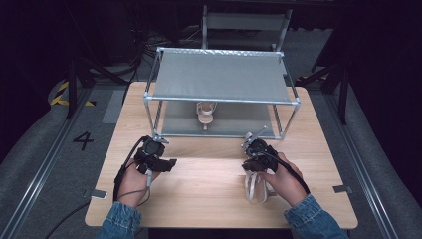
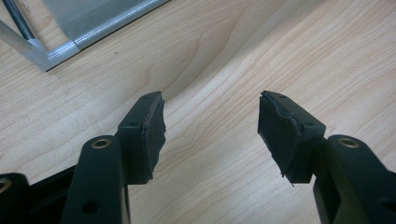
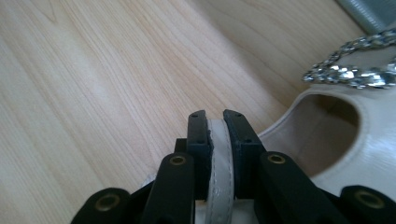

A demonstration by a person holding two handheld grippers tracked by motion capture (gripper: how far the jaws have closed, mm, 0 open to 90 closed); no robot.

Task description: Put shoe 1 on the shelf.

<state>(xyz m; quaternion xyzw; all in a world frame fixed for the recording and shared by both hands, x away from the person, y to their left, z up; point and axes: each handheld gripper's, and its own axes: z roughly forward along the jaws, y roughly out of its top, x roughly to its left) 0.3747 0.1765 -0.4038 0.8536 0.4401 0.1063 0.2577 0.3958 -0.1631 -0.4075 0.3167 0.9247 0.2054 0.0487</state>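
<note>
While the person's right gripper (image 3: 218, 122) pointed down at the near right part of the wooden table (image 1: 209, 189), its two black jaws were clamped on a pale strap (image 3: 219, 158) of a cream sandal (image 3: 345, 144), which lay directly under and just beyond the jaw tips. Seen from above, the sandal (image 1: 256, 188) rested on the tabletop beneath the right gripper (image 1: 255, 167), its looped straps showing beside the hand. The strap was narrow, flat and smooth; the sandal's upper was matt and finely grained, with a rounded opening and a glittering, faceted buckle (image 3: 355, 70) at the far end. The left gripper (image 2: 211, 122), well apart to the left, held nothing, its jaws standing wide over bare wood, their rubber pads rough and frayed at the edges. Beyond both grippers stood a metal-tube rack (image 1: 221, 99) with grey shelves, a second sandal (image 1: 206, 113) on its lower shelf.
</note>
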